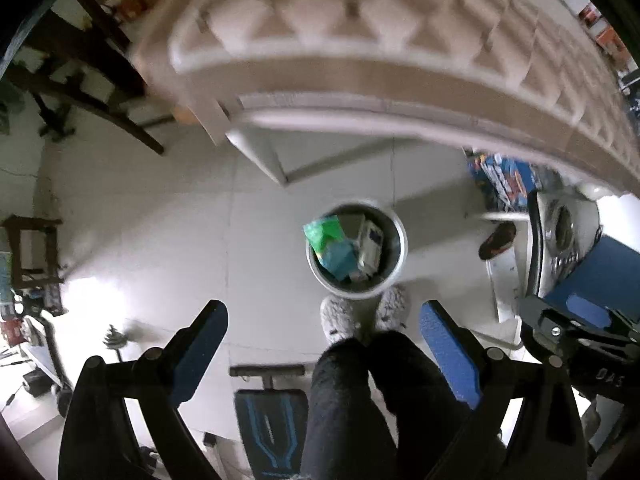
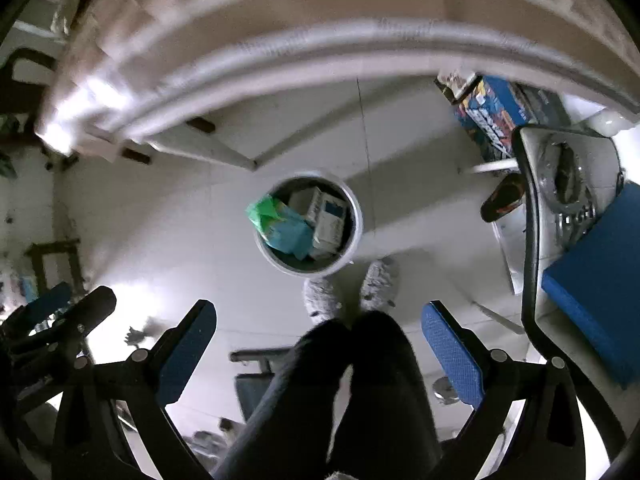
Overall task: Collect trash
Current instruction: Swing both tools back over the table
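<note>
A round white trash bin (image 1: pixel 394 268) (image 2: pixel 356 236) stands on the pale tiled floor, straight below both grippers. Inside it lie a green wrapper (image 1: pixel 322 232) (image 2: pixel 262 210), a light blue bag (image 1: pixel 340 260) (image 2: pixel 292 236) and white cartons (image 1: pixel 370 246) (image 2: pixel 328 220). My left gripper (image 1: pixel 324 320) hangs high above the floor, open, with nothing between its blue pads. My right gripper (image 2: pixel 320 322) is also open and empty, at about the same height. Each gripper shows at the edge of the other's view.
A person's dark-trousered legs and fluffy grey slippers (image 1: pixel 338 316) (image 2: pixel 320 298) stand just before the bin. A beige tufted table edge (image 1: pixel 360 76) (image 2: pixel 320 40) arches overhead. A chair with a blue cushion (image 2: pixel 592 280) is at the right, a weight bench (image 1: pixel 272 412) below, a colourful box (image 2: pixel 492 112) beyond.
</note>
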